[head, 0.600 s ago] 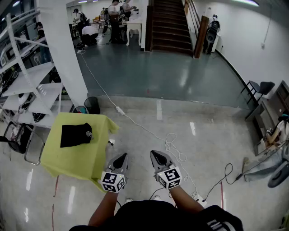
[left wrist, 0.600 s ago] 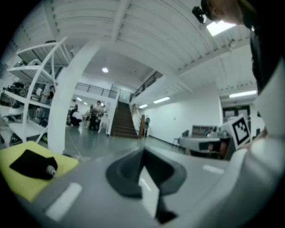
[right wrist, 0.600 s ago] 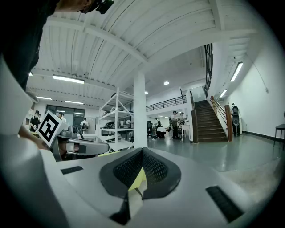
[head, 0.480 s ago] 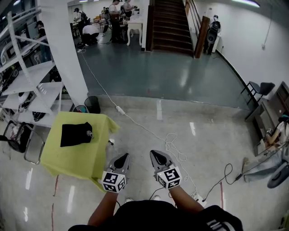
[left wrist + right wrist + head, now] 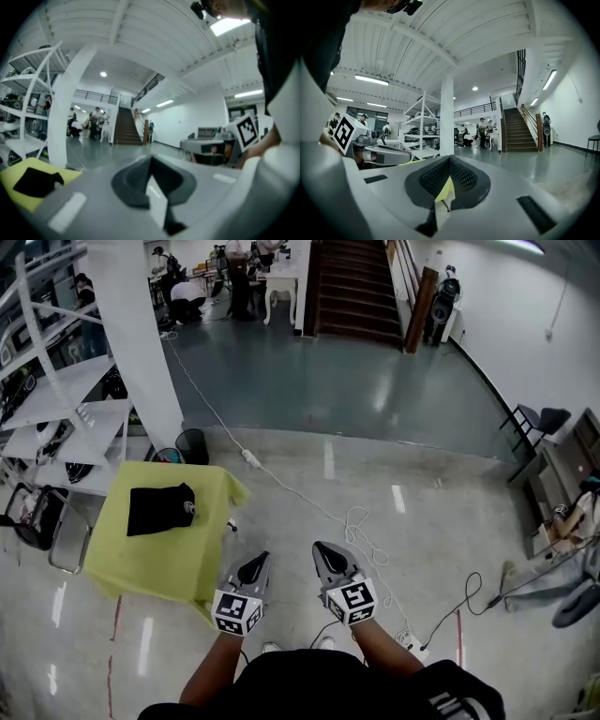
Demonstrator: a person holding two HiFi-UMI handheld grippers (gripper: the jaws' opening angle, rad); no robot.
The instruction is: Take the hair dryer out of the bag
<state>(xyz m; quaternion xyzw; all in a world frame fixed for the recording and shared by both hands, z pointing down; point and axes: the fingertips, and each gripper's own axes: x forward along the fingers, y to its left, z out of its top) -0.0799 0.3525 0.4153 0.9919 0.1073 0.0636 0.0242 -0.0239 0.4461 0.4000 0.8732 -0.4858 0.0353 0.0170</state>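
Left gripper (image 5: 253, 566) and right gripper (image 5: 327, 561) are both shut and empty; the bag (image 5: 159, 509), crosswise on the table (image 5: 155, 563), lies well apart front-left, nearer the left gripper, dryer unseen.

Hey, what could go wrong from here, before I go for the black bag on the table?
The white cable loops on the floor ahead of you; stepping forward could snag it.
The left gripper and right gripper are both shut, so they must open before reaching the black bag.
The yellow-green tablecloth hangs loose, so tugging the bag might drag it.
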